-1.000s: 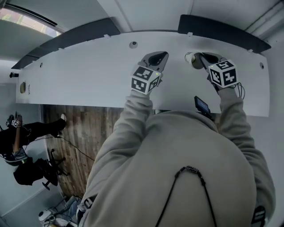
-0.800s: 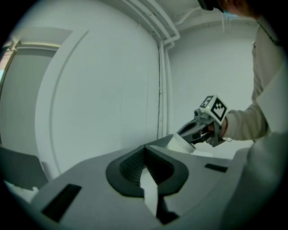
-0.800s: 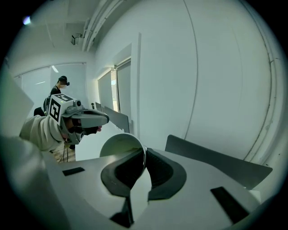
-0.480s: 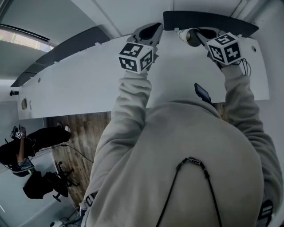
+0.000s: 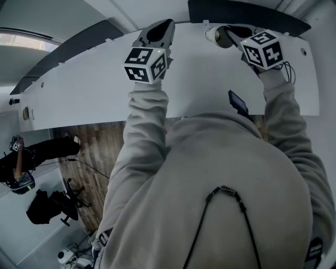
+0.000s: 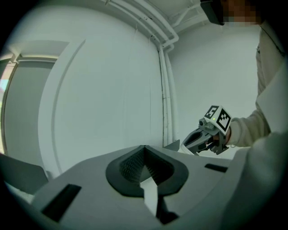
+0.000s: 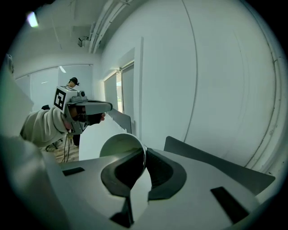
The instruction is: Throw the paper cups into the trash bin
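A white paper cup (image 5: 214,35) hangs by its rim in my right gripper (image 5: 227,32), above the far edge of the white table (image 5: 94,89). In the right gripper view the cup (image 7: 118,143) lies on its side with its mouth turned left, and the right gripper (image 7: 145,152) is shut on the cup's wall. My left gripper (image 5: 166,24) is raised level with it on the left, jaws together and nothing between them (image 6: 144,150). Each gripper shows in the other's view: the right gripper (image 6: 186,143) and the left gripper (image 7: 108,107). No trash bin is in view.
Dark panels (image 5: 247,16) run along the table's far edge in front of a white wall. A small dark device (image 5: 237,102) hangs at my chest. On the wooden floor at the left there is a person (image 5: 21,168) and a black chair (image 5: 47,207).
Both grippers have moved forward, from over the table's middle to its far edge. The right one has carried the cup along.
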Demonstrator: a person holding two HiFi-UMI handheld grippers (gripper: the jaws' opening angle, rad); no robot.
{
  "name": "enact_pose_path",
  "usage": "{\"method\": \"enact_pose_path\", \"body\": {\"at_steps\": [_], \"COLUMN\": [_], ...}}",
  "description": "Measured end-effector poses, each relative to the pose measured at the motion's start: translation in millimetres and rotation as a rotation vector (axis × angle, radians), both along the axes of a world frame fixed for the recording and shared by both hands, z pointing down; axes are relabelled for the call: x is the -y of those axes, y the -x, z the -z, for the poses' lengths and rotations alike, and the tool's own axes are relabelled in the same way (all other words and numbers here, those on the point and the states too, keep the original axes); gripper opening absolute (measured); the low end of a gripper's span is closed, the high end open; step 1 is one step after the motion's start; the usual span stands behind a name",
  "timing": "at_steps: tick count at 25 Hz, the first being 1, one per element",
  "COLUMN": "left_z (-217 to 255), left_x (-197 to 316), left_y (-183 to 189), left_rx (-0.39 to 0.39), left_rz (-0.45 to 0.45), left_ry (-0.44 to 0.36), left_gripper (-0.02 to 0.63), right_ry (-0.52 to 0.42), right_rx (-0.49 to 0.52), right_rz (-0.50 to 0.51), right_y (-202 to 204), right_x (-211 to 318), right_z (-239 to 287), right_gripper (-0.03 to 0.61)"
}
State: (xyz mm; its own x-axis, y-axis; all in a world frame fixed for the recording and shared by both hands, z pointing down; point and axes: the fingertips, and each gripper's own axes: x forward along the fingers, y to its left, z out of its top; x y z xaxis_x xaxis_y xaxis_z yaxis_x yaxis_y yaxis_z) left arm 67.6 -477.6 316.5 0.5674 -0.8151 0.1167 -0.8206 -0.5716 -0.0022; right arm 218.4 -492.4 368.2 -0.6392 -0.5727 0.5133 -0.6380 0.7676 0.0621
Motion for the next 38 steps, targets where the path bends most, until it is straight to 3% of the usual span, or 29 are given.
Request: {"method": "enact_pose_path", "body": {"at_steps": [7,10,13,19,25,29,38], "left_z": [-26.4,-33.2,-20.6,27.5,31.7,28.8,18.6], "left_x": [-29.0,-51.6,-91.8,-268.0,-437.9,-541.9,-703.2], "left_y": [-9.3,14.6,66.7,251.9,364.3,414.3,464.4], "left_rx": [0.070,0.078,0.059,0.024,0.021,-0.019,-0.027], "left_rz": [0.077,0.135,0.234,0.613,0.850,0.987,1.118], "left_ry": [0.048,0.073,0.062,0.029,0.002,-0.002,-0.023], "left_gripper": [-0.006,-0.006,-0.006,-0.006,-0.006,-0.006,-0.006], "right_ry": [0.045,0.057,0.069,0.053,0.038,0.032,0.024], "right_rx": [-0.006,0.003,0.013,-0.021,-0.021,-0.012,0.032], "right_rz": [0.120,0.213,0.319,0.623,0.844,0.977,1.175], "right_y": [18.5,55.6,115.6,303.0,433.5,500.8,588.6], "right_x": [6.3,-4.8,-28.3,-163.6,-319.2,-421.7,-593.6], "right_z": [-29.3,-36.1,-37.2,-0.7,-0.4,6.5,10.4], "right_gripper": [0.041,0.041,0.041,0.041,0.041,0.041,0.041]}}
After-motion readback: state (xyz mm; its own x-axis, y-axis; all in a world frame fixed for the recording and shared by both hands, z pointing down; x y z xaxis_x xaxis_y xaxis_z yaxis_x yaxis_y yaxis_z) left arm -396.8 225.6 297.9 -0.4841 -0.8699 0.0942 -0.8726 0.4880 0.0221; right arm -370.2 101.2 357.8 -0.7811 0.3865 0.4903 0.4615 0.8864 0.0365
